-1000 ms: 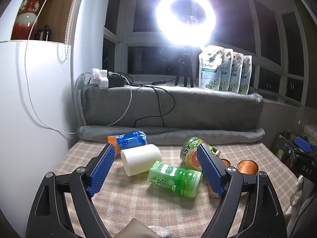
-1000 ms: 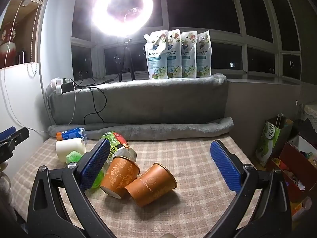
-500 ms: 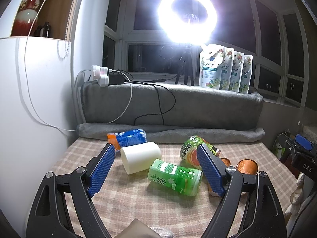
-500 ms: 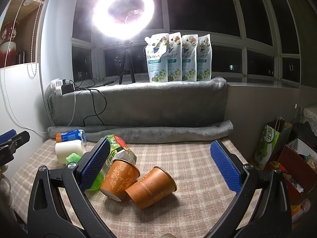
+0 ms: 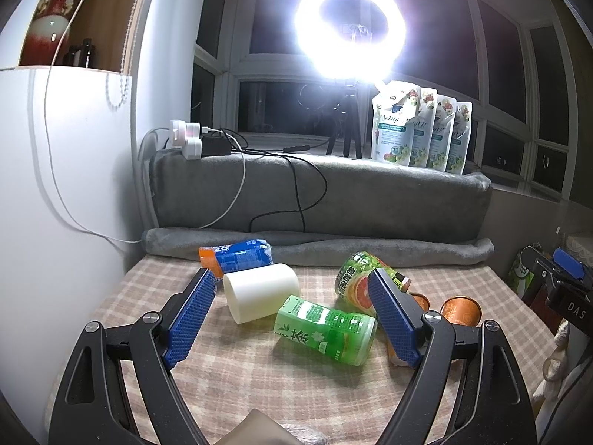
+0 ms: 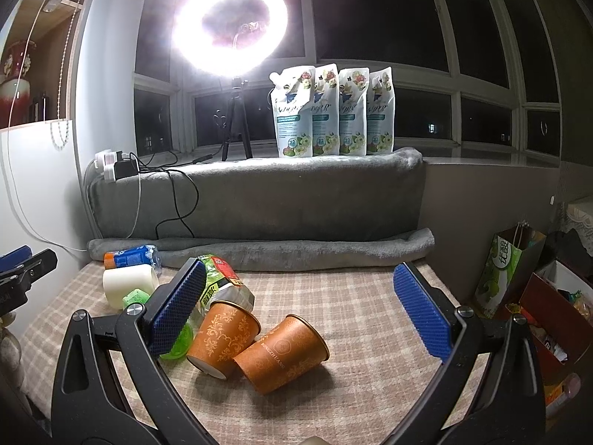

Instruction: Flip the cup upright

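Right wrist view: right gripper point(image 6: 309, 313) fingers spread wide, empty; two orange cups point(image 6: 281, 356) on their sides on the desk point(image 6: 352, 296), touching
Left wrist view: left gripper point(image 5: 292, 319) fingers spread, empty; green can point(image 5: 326, 330) lying between them; white cup point(image 5: 261, 293) on its side just beyond

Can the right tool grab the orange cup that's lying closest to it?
Probably yes. The right tool is wide open, and the plain orange cup lies on its side straight ahead with nothing in front. The patterned orange cup leans against its left side, so it might get bumped.
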Demonstrator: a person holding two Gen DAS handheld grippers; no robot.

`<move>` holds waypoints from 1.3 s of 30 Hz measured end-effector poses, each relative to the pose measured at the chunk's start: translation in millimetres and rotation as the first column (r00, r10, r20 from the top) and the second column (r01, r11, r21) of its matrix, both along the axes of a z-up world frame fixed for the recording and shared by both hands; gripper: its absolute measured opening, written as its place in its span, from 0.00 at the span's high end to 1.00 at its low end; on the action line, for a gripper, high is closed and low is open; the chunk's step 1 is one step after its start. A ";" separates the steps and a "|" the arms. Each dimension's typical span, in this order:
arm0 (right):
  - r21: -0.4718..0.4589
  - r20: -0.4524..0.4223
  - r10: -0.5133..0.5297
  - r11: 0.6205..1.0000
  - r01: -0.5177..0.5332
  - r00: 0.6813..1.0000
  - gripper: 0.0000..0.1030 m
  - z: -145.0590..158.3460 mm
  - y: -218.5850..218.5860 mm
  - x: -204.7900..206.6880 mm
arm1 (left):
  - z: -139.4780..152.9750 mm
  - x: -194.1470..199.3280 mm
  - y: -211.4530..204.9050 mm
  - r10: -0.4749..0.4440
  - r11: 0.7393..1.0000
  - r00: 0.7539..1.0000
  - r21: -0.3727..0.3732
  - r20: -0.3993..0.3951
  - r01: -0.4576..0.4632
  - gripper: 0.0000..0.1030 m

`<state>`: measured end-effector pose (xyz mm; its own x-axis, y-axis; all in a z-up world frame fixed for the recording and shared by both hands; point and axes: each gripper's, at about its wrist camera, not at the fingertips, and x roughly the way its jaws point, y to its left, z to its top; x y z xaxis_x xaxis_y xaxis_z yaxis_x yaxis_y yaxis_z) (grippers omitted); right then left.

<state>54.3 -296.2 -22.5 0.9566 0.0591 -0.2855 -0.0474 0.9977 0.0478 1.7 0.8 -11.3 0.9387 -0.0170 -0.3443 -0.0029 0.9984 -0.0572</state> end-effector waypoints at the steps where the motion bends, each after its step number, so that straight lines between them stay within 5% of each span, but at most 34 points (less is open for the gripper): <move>1: 0.001 -0.001 0.000 1.000 0.000 1.000 0.00 -1.3 -0.1 -0.2 | -0.1 -0.4 -0.3 0.000 1.000 1.000 0.000 -0.001 0.000 0.18; 39: -0.021 -0.034 0.032 0.999 -0.032 0.999 0.00 -9.5 9.5 27.1 | -5.5 19.8 5.8 -0.005 1.000 0.998 -0.026 -0.069 0.003 0.18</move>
